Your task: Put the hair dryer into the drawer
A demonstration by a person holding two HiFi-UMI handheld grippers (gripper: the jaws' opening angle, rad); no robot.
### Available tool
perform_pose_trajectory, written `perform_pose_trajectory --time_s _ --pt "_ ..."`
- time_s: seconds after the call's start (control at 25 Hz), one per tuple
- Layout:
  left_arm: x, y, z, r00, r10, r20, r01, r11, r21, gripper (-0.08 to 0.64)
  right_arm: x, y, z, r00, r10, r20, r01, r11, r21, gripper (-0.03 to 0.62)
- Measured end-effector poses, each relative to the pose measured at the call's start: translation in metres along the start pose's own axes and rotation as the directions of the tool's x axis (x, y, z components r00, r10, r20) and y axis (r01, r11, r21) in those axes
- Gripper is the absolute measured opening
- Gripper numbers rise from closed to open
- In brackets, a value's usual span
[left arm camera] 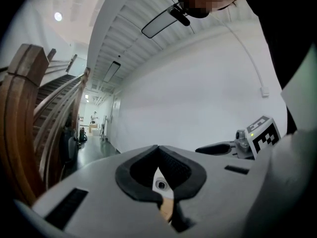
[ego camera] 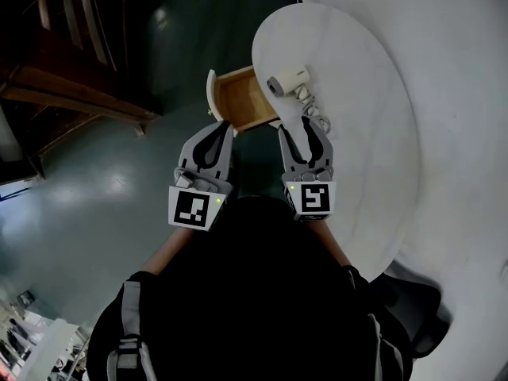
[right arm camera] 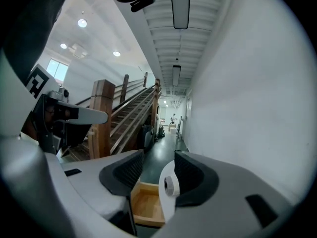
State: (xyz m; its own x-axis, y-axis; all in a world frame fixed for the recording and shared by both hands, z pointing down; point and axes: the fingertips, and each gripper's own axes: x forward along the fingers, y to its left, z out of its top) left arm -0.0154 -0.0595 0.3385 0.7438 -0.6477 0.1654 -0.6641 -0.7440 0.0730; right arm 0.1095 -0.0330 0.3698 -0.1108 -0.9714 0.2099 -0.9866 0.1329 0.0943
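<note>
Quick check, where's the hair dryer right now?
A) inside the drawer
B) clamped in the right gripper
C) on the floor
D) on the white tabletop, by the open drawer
D: in the head view, the hair dryer lies on the white table, just beside the drawer. The drawer stands pulled open and shows only bare wood inside.

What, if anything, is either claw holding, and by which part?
Nothing is held. The left claw is shut and empty, the right claw open and empty; the hair dryer lies untouched on the white table.
</note>
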Motion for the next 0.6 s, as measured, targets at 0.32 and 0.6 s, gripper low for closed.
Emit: perform_pose_trajectory --time_s 0.32,0.6 --pt "0.040 0.009 -0.019 0.991 -0.118 -0.057 0.117 0.993 -0.020 0.008 0.027 -0.010 -0.028 0.995 -0.040 -0.087 0.041 0.999 0.018 0.226" --pt "0.072 0.000 -0.030 0.981 -0.170 -0.091 0.167 0.985 -0.038 0.008 0.044 -0.038 -0.057 0.982 -0.047 -0.181 0.051 0.999 0.018 0.251"
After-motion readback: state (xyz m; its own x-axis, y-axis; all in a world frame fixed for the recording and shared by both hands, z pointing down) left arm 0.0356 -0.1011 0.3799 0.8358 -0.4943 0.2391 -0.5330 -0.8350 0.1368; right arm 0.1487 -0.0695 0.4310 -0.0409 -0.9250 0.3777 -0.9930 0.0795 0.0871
